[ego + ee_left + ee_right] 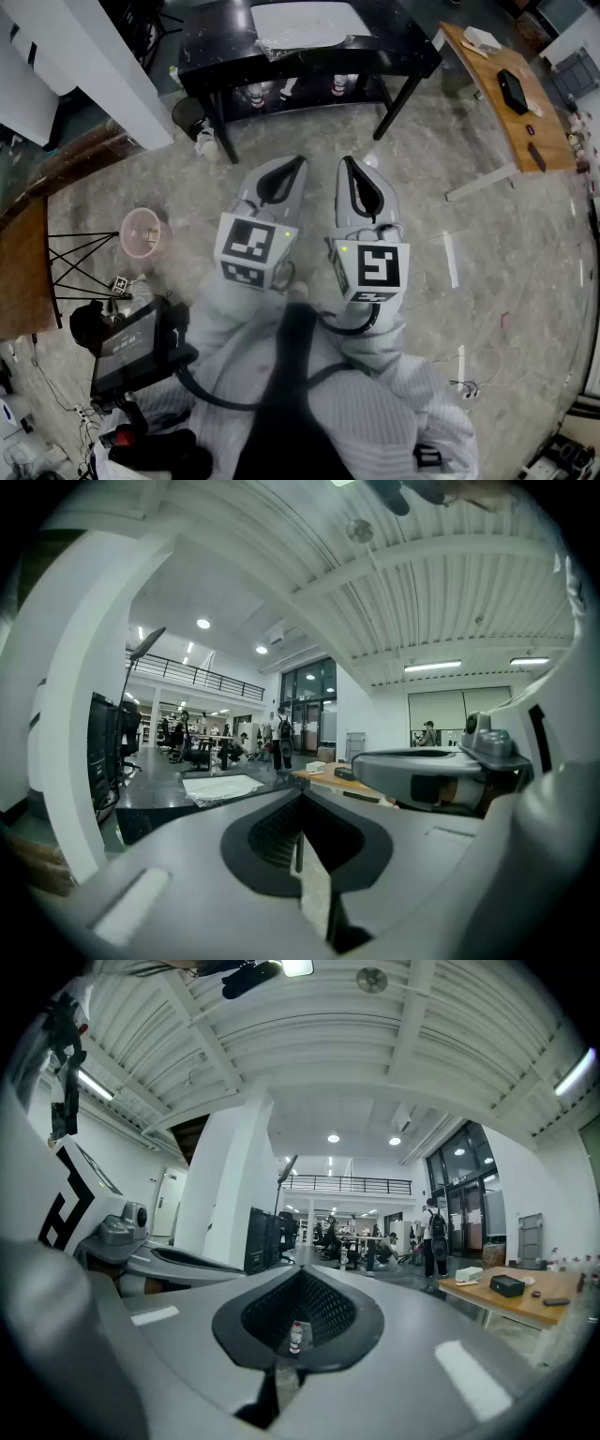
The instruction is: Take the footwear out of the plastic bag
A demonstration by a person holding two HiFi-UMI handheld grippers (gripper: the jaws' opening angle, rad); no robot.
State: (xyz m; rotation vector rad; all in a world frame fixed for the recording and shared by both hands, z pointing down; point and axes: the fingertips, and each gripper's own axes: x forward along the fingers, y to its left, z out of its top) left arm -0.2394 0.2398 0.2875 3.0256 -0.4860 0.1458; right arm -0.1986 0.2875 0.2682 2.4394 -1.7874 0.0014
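Note:
A flat clear plastic bag point(302, 24) lies on a black table point(216, 47) at the far side of the room; I cannot tell what is inside it. The left gripper view shows the same bag point(221, 786) on the table top. My left gripper point(299, 162) and right gripper point(346, 162) are held side by side in front of my body, well short of the table. Both point toward it. Each has its jaws pressed together with nothing between them, as the left gripper point(300, 806) and right gripper point(302, 1275) views show.
A lower shelf point(300, 91) under the black table holds small items. A wooden table point(525, 131) with a black object point(515, 90) stands at the right. A pink bucket point(141, 232), a white pillar point(112, 66) and a black device point(131, 349) are at the left. People stand far off.

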